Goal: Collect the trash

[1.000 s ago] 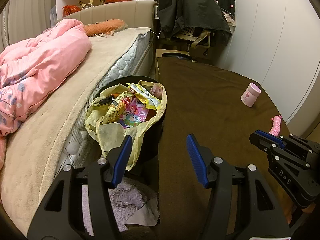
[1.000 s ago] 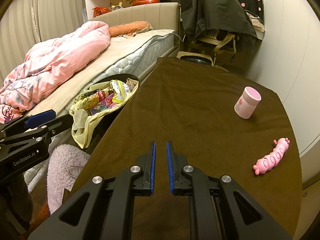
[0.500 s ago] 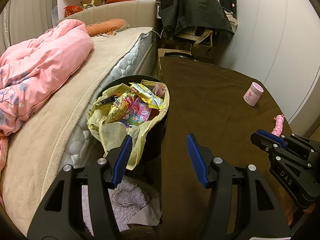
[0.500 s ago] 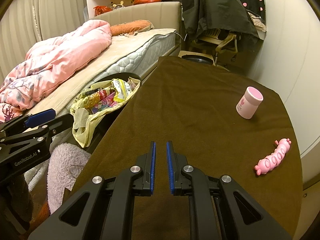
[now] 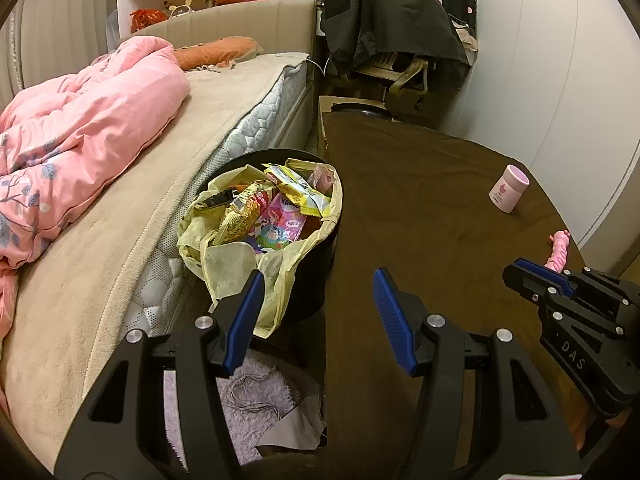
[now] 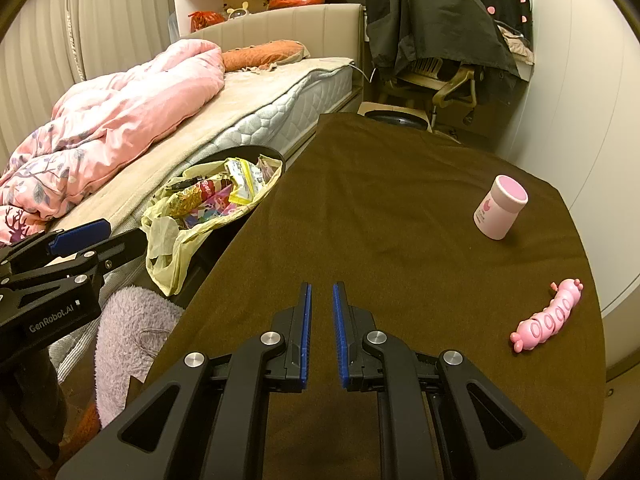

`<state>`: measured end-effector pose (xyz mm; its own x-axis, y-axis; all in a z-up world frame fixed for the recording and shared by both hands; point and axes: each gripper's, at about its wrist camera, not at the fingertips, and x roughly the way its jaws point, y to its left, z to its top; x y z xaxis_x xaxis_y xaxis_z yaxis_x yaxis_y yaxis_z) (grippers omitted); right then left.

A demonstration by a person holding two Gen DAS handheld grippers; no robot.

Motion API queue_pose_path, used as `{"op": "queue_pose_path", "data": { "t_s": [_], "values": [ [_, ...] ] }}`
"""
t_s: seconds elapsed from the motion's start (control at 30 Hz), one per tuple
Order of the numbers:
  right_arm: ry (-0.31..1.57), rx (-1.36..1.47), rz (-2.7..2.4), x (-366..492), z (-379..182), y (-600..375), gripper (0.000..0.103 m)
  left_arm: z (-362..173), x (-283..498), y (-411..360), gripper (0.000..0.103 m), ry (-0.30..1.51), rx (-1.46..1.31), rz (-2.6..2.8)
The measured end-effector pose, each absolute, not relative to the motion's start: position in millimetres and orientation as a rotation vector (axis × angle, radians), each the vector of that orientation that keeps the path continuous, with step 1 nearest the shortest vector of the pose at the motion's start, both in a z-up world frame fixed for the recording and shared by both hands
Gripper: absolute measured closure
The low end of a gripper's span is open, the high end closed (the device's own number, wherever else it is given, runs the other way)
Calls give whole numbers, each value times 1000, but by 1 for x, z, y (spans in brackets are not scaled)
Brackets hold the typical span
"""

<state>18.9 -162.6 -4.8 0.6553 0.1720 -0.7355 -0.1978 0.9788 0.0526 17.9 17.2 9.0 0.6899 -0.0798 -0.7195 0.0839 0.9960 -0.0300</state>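
Note:
A black bin (image 5: 320, 264) lined with a pale yellow bag (image 5: 230, 264) stands between the bed and the brown table; several snack wrappers (image 5: 276, 212) fill it, and the wrappers (image 6: 216, 196) also show in the right wrist view. My left gripper (image 5: 318, 284) hovers open just in front of the bin with nothing between its fingers. My right gripper (image 6: 320, 292) hangs over the near part of the table (image 6: 400, 220), jaws almost together and empty. Each gripper shows at the edge of the other's view, the left gripper (image 6: 76, 236) and the right gripper (image 5: 532, 268).
On the table stand a pink-lidded white jar (image 6: 500, 206) and a pink caterpillar toy (image 6: 548, 316) at the right. A bed with a pink duvet (image 5: 80, 128) fills the left. A fluffy lilac cloth (image 6: 128, 328) lies below the bin. A chair draped in dark clothing (image 5: 392, 32) stands behind the table.

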Motion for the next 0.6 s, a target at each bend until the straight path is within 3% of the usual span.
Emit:
{"op": "queue_pose_path", "data": {
  "t_s": [0.6],
  "values": [
    [823, -23, 169, 17, -8, -182, 91, -10, 25, 1, 49, 860, 9, -118]
  ]
}}
